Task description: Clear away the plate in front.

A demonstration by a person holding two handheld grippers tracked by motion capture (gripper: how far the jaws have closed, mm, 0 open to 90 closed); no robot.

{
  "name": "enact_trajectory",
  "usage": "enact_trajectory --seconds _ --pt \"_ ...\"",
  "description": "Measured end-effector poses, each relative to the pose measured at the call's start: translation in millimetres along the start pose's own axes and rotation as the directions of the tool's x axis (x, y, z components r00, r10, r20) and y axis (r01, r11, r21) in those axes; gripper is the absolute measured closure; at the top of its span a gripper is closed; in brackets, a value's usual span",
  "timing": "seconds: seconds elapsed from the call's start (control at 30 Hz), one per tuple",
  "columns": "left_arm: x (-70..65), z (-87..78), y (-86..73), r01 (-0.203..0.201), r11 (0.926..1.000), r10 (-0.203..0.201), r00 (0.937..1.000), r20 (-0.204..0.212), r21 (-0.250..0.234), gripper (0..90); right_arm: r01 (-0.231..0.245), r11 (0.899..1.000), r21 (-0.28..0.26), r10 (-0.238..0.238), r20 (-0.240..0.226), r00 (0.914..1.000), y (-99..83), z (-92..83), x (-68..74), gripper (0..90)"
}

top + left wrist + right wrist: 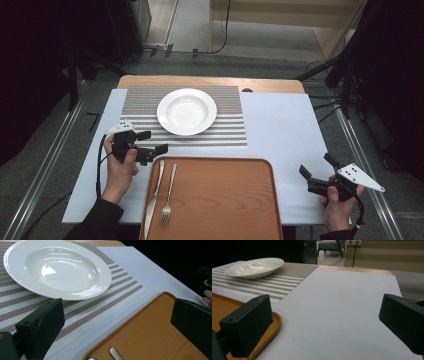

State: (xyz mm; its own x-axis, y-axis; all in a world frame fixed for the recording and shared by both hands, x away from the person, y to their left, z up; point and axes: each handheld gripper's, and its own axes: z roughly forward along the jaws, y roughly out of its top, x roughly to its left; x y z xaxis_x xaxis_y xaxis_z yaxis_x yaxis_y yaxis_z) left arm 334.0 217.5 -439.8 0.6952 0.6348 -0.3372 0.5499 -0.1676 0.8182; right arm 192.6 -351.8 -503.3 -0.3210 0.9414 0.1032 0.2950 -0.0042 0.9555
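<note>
A white deep plate (187,111) (56,267) (254,267) rests on a striped placemat (150,97) (100,302) (274,282). On the left part of the wooden tray (225,200) (150,332) (222,307) a knife (155,192) and a fork (169,195) lie side by side. My left gripper (152,142) (117,325) is open at the tray's far left corner, holding nothing. My right gripper (317,167) (327,322) is open over the white mat, to the right of the tray, and holds nothing.
A white mat (280,130) covers the table, whose wooden far edge (210,81) shows behind it. Dark stands and cables flank the table on both sides. The bare white mat stretches between the placemat and my right gripper.
</note>
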Motion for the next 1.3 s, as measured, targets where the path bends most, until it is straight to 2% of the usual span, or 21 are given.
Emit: enact_trajectory --seconds 0.4,0.53,0.73,1.0,1.3 --pt "11.6 11.5 18.1 0.011 0.9999 -0.011 0.9999 0.008 0.001 0.0 0.007 1.0 0.009 -0.007 0.006 1.0 -2.0 -2.2 1.4 0.0" --pt "18.7 17.5 23.9 0.039 0.9992 -0.039 0.9991 0.017 0.001 0.0 -0.002 1.0 0.007 0.002 0.009 1.0 -2.5 -3.5 -0.1 0.0" --pt "24.5 28.3 34.8 0.027 0.9995 -0.027 0.9996 0.001 0.018 0.0 0.01 1.0 -0.001 -0.01 0.008 0.9999 -0.6 -4.7 1.2 0.0" --pt "41.8 42.5 40.4 0.071 0.9974 -0.071 0.9971 -0.028 0.013 0.0 0.004 1.0 -0.001 -0.004 0.002 1.0 -1.5 -4.1 1.1 0.0" --pt "63.0 47.9 45.4 0.125 0.9922 -0.125 0.991 -0.049 -0.001 0.0 0.009 1.0 0.002 -0.009 -0.006 0.9999 -1.2 -2.1 2.6 0.0"
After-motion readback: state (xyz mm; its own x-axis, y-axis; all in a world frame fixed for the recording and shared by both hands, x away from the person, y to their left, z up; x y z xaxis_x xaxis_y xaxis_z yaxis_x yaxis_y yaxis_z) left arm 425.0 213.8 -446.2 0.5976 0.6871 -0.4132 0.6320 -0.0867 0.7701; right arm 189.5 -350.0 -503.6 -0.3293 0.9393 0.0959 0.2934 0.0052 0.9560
